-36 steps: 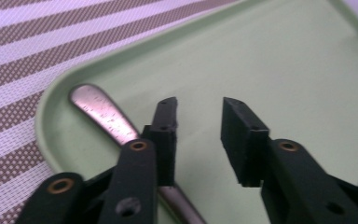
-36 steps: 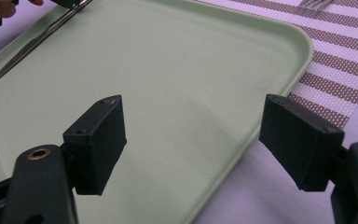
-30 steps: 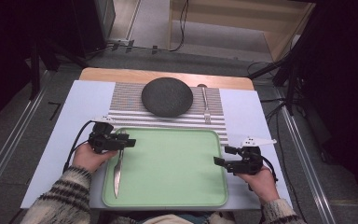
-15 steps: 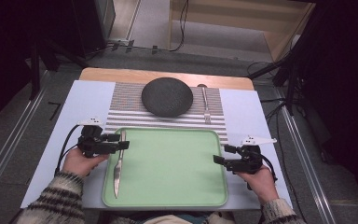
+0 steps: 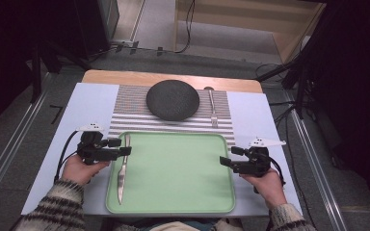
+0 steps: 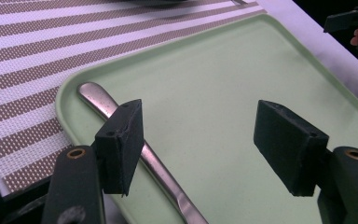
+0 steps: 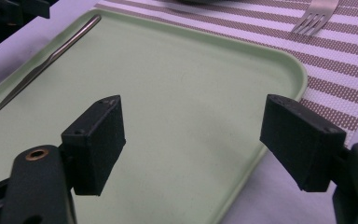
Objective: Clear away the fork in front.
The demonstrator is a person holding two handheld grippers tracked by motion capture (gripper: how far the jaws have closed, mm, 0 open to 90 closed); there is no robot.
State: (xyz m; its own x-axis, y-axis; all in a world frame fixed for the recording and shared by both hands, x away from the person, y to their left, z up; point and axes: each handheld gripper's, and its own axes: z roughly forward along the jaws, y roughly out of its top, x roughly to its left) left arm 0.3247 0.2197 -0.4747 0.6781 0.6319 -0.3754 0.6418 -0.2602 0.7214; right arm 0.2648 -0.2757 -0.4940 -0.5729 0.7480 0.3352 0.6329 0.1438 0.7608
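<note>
Since the earlier frame, your left gripper [image 5: 124,147] has slid toward nine o'clock, jaws just opening off the slim steel table knife [image 5: 122,169], now lying free at the pale green plastic tray [image 5: 173,204]'s nine o'clock edge. Your right gripper [image 5: 228,157] gapes empty. Nudge the handle and it tips over the rim. One knife, one steel fork [image 5: 213,107], one dark round plate [image 5: 172,99], one tray.

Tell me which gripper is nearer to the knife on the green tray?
Left. The left gripper hovers open right by the knife handle; the right gripper waits open across the tray.

Grey floor [image 5: 24,120], dark bkgd
</note>
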